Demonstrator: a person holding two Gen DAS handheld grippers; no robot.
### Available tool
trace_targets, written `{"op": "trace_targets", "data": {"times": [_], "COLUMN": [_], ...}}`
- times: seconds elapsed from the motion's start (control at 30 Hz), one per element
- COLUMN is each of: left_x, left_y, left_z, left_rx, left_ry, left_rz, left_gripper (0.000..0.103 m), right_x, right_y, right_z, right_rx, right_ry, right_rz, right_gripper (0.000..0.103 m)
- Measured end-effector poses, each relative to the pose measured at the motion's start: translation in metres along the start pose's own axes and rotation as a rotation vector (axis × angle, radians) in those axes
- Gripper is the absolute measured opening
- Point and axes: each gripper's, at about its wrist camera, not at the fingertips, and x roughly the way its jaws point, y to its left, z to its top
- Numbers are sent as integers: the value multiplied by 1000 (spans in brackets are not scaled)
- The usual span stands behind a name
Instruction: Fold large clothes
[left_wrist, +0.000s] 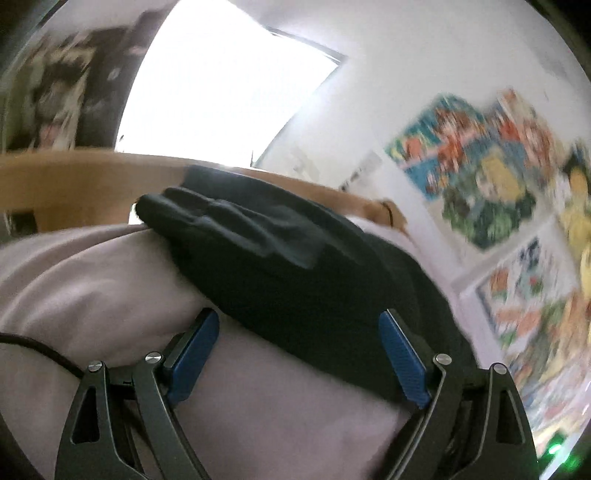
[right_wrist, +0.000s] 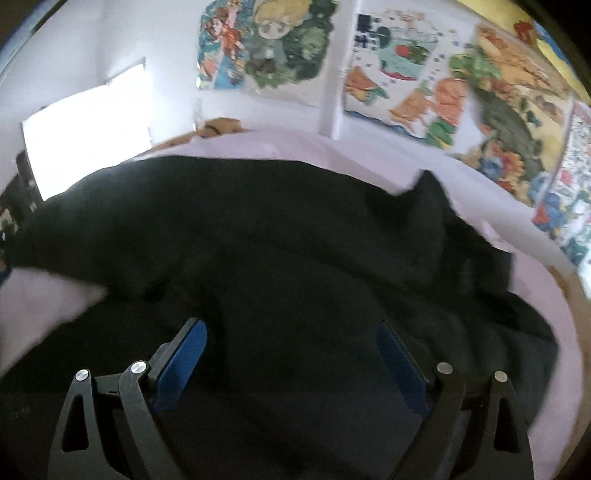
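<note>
A large black garment (right_wrist: 280, 236) lies rumpled across a pale pink sheet (right_wrist: 369, 155). In the left wrist view one long folded part of the black garment (left_wrist: 288, 254) runs diagonally over the pink sheet (left_wrist: 92, 295). My left gripper (left_wrist: 299, 325) is open above the sheet, its blue pads wide apart, with the garment's edge passing between them and no pad pressing on it. My right gripper (right_wrist: 291, 332) hangs open over the middle of the black cloth, and nothing is pinched between its pads.
Colourful posters (right_wrist: 406, 74) cover the white wall behind the bed. A bright window (left_wrist: 229, 81) glares at the back left. A wooden bed frame (left_wrist: 74, 177) borders the sheet. A person's hand (right_wrist: 221, 127) rests at the sheet's far edge.
</note>
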Motion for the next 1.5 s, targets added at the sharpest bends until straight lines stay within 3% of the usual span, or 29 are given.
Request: {"op": "trace_targets", "data": {"times": [0.1, 0.23, 0.3, 0.37, 0.4, 0.47, 0.6, 0.77, 0.9, 1.03, 1.23, 1.33, 1.5], "left_x": [8, 10, 4, 3, 3, 2, -6, -38, -68, -86, -95, -98, -88], "left_y": [20, 35, 38, 36, 38, 37, 21, -11, -49, -97, -173, -200, -248], "left_z": [6, 12, 12, 13, 13, 14, 15, 15, 12, 3, -31, -59, -107], "left_rx": [-89, -118, -118, -111, -108, -104, -53, 104, 242, 367, 573, 661, 813], "left_ry": [2, -10, -47, -67, -69, -79, -122, -229, -294, -295, -154, -98, 62], "left_rz": [-12, -17, -7, -6, -8, -27, -73, -205, -342, -482, -714, -759, -786], "left_gripper": [84, 83, 72, 47, 41, 15, 6, 3, 3, 3, 3, 3, 3], "right_x": [28, 62, 77, 85, 88, 96, 114, 116, 85, 32, -56, -100, -151], "right_y": [17, 18, 19, 22, 24, 28, 28, 22, 4, -34, -82, -107, -146], "right_z": [4, 1, -2, -6, -8, -12, -18, -22, -16, -5, -14, -34, -83], "right_rx": [29, 78, 62, 40, 28, -5, -16, -7, 48, 109, 110, 119, 200], "right_ry": [-5, 18, 44, 53, 51, 59, 84, 80, 27, -17, -29, -19, 7], "right_rz": [4, -19, -35, -51, -61, -81, -91, -76, 6, 75, 71, 33, -3], "right_gripper": [94, 94, 97, 103, 103, 103, 103, 103, 103, 103, 103, 103, 103]}}
